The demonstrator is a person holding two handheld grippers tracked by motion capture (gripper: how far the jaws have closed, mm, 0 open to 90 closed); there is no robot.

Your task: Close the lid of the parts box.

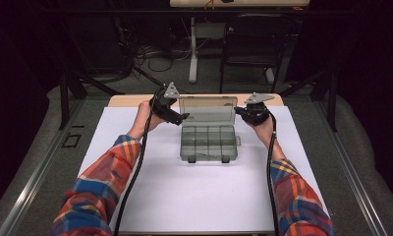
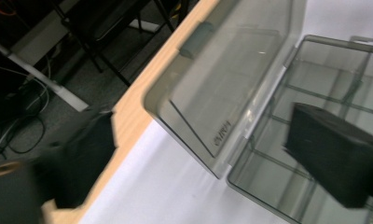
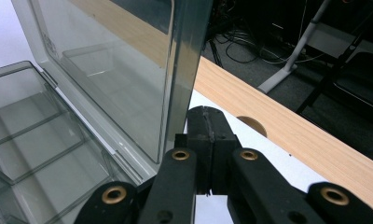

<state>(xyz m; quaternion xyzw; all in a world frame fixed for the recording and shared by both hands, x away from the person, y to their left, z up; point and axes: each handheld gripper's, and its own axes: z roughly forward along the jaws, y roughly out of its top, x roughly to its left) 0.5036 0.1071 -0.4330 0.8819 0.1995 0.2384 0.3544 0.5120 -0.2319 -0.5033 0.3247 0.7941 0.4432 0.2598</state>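
A clear compartment box (image 1: 209, 142) is set near the middle of the white-covered counter (image 1: 135, 196), its lid (image 1: 208, 112) stood upright on the far hinge so that the empty compartments are left open to reach. The right tool (image 3: 207, 122) is kept closed with nothing between its jaws, its tip laid against the lid's right edge, seemingly to steady the lid. The left tool (image 1: 181, 118) is held wide beside the lid's left edge, with nothing gripped, apparently released from it.

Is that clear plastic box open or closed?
Open. The box's lid stands up from the back edge, and the compartments below look empty.
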